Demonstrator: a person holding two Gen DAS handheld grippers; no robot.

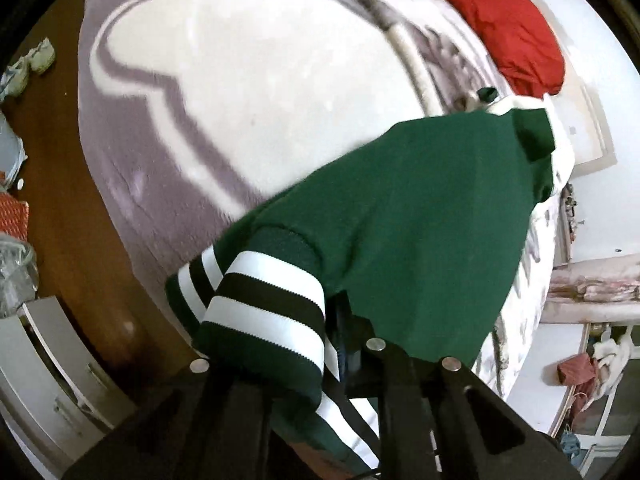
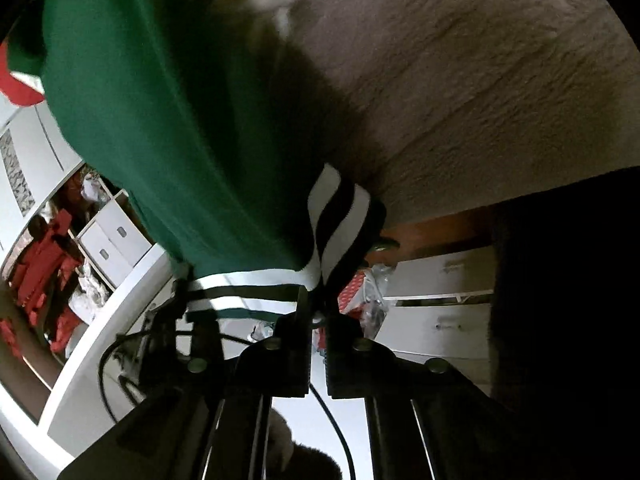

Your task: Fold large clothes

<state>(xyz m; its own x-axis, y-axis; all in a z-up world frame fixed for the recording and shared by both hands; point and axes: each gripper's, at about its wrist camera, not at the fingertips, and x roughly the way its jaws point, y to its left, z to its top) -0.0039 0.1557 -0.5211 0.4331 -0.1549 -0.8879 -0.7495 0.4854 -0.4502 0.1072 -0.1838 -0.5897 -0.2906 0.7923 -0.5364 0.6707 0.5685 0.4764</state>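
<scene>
Lilac-and-white blanket (image 1: 224, 92) mostly bare, green sweater (image 1: 400, 216) lifted, left gripper (image 1: 340, 356) and right gripper (image 2: 318, 300) both clamped on its striped hem (image 2: 248, 284)

Ahead of the left tongs the blanket (image 1: 248, 92) is wide open, nothing on it until the red pillow (image 1: 508, 28) way out front-right. The green sweater (image 1: 400, 216) drapes right over the fingers, and white drawers (image 1: 60, 360) crowd the near left.
</scene>
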